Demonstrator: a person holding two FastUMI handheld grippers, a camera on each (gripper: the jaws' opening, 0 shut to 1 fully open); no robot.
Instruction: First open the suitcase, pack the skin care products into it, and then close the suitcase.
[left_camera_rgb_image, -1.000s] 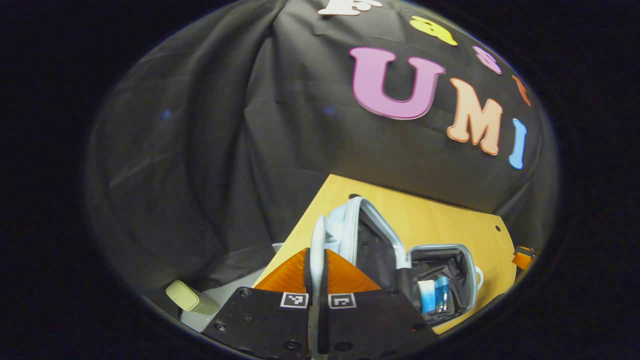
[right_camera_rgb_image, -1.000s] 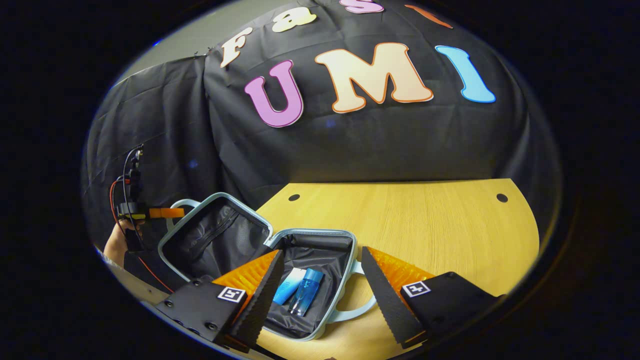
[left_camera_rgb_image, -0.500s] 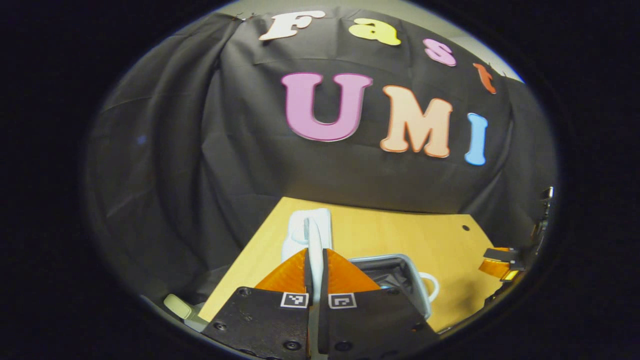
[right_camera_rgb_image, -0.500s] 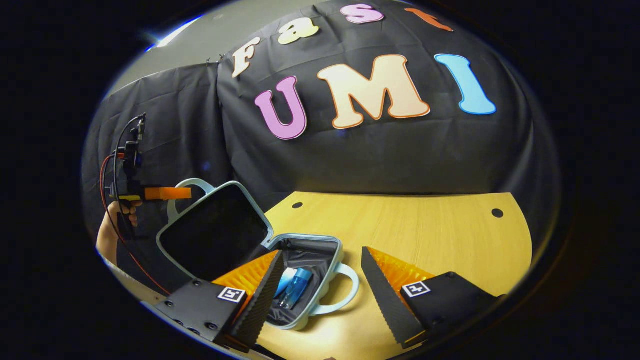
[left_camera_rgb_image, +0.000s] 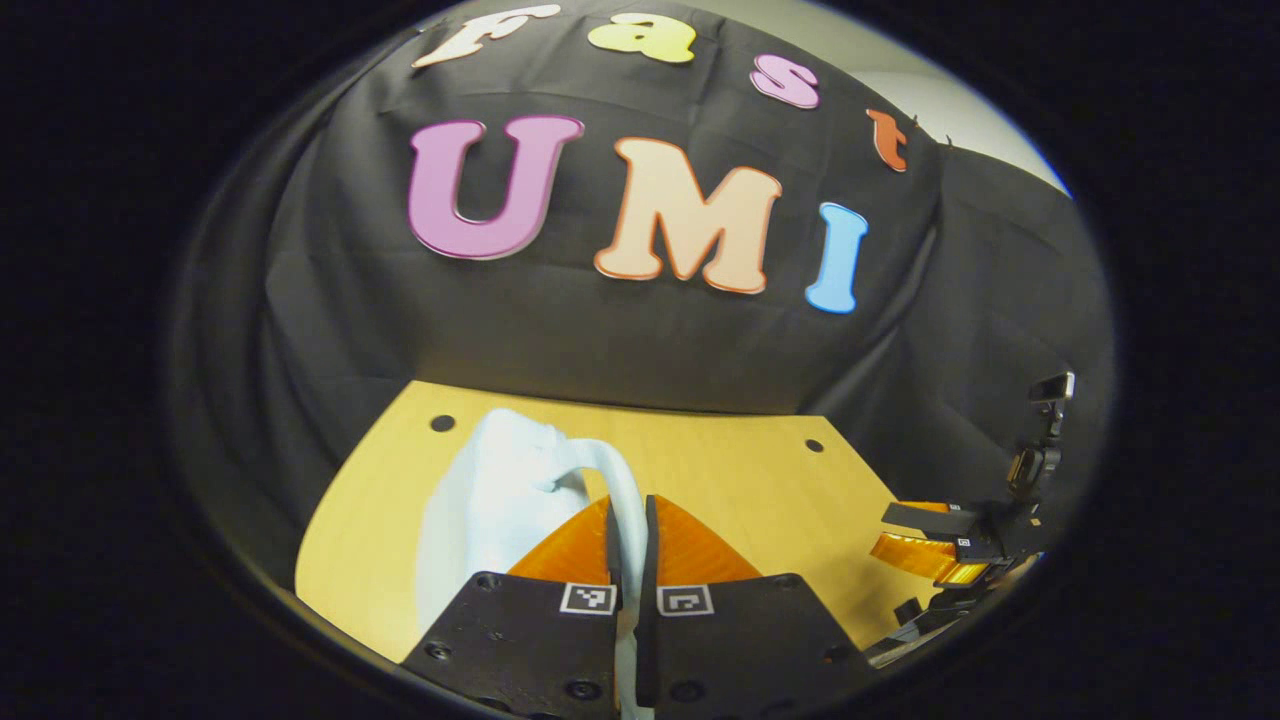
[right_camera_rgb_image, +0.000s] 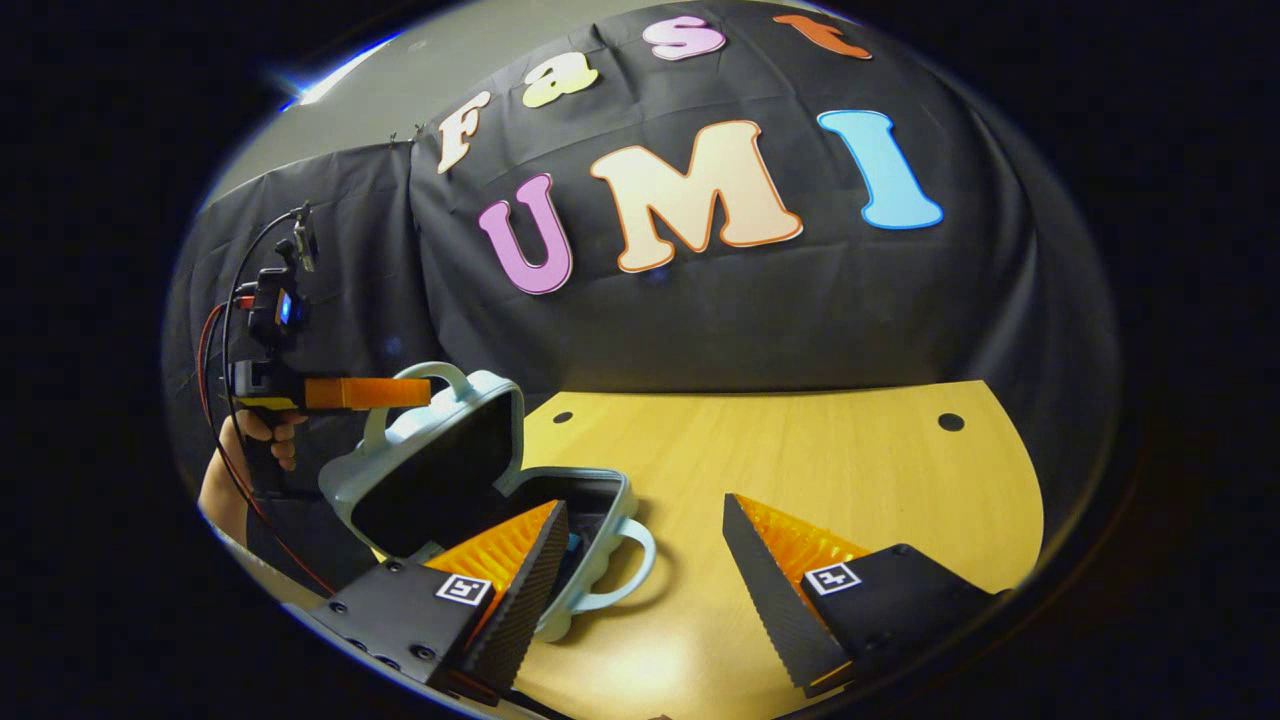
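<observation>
The pale blue suitcase stands half shut on the wooden table. In the right gripper view its lid leans low over the base. A sliver of a blue skin care bottle shows inside. The left gripper is shut on the lid's handle. In the left gripper view the lid's outer shell lies just ahead, and my left gripper pinches the handle. My right gripper hangs open just right of the base, beside its handle, holding nothing.
A hand holds the left gripper at the table's left edge, with red and black cables hanging behind it. The right gripper shows at the far right of the left gripper view. Bare tabletop stretches to the right of the suitcase.
The left gripper has swung the lid up and over, from lying open to leaning low over the base. The bottles are now almost hidden. The right gripper stayed open.
</observation>
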